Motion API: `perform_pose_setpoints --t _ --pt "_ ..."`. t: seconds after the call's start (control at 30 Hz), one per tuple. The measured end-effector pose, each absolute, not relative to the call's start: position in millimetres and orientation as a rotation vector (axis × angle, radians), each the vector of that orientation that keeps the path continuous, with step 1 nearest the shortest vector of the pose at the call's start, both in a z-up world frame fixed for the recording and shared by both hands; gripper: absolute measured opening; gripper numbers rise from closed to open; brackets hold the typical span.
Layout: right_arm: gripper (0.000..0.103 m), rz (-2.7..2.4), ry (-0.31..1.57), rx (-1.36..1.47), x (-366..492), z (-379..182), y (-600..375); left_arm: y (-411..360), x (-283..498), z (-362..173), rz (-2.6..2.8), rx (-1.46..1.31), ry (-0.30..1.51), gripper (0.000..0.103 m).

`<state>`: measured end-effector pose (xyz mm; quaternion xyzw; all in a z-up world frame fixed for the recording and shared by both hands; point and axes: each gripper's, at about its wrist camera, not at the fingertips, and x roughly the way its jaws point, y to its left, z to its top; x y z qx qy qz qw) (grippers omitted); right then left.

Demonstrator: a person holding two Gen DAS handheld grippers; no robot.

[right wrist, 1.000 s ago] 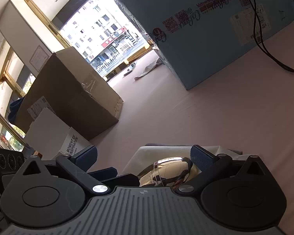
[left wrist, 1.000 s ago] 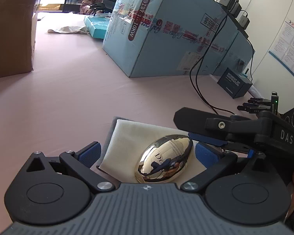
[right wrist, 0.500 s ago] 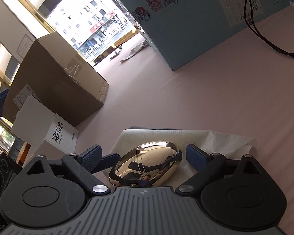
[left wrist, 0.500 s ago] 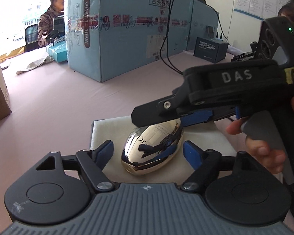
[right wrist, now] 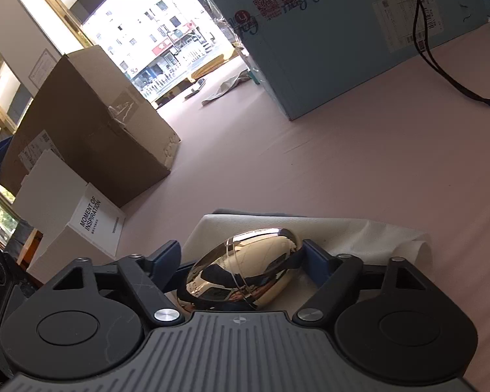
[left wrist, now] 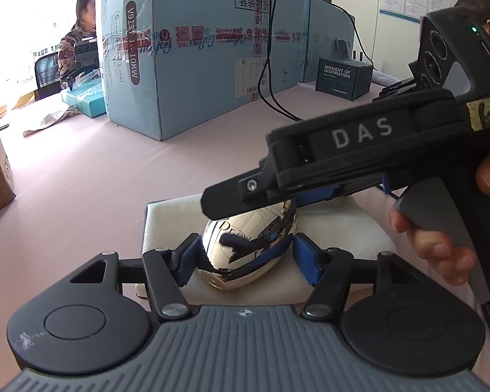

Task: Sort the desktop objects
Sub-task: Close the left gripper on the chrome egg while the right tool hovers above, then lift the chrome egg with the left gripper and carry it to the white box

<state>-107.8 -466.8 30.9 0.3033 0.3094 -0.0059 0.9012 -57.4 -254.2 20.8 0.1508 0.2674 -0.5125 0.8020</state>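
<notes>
Two hand-held grippers meet over one small object. The jaws of the left gripper (left wrist: 245, 254) are drawn in close on either side of a shiny gold egg-shaped case (left wrist: 248, 248); the left blue pad looks to be touching its flank, the right pad sits just beside it, so they read as closing rather than firmly clamped. From the other side, the jaws of the right gripper (right wrist: 245, 264) also bracket the same case (right wrist: 245, 268), the right pad against its far end, the left pad standing a little apart, so this one is still released. In the left view the right gripper's upper finger crosses over the top of the case, held by a hand (left wrist: 441, 228) on the trigger grip.

The case lies on its side on a folded cream cloth (left wrist: 336, 228), which rests on the pale pink surface (left wrist: 98, 179).

To do this step well, the mirror-smooth, rounded shell probably calls for pads squared on its widest part, since it could squirt out of an off-centre squeeze. One gripper should likely hold while the other works, and the lift should be slow so the cloth is not dragged along.

Further off stand a large blue carton (left wrist: 196, 49), a brown cardboard box (right wrist: 91, 137) and a small white box (right wrist: 78, 215)
</notes>
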Motion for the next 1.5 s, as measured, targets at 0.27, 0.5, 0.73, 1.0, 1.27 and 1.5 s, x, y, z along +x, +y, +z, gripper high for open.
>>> perform_pose_setpoints --t 0.27,0.5,0.73,1.0,1.27,1.5 --pt "0.061 0.053 0.646 0.638 -105 25 -475 -253 -57 21 -1.075 0.318 0.572 0.058" --pt "0.045 0.072 0.555 0.607 -111 29 -472 -245 -54 20 -1.059 0.265 0.572 0.056" --pt "0.034 0.106 0.448 0.576 -121 44 -458 -235 -51 28 -1.051 0.223 0.57 0.055" --pt "0.034 0.087 0.399 0.566 -122 61 -440 -219 -53 39 -1.041 0.188 0.535 0.055" --pt "0.033 0.136 0.295 0.416 -110 124 -384 -163 -53 85 -0.988 0.093 0.391 0.055" --pt "0.034 0.234 0.21 0.283 -80 180 -305 -84 -44 131 -0.87 -0.01 0.266 0.055"
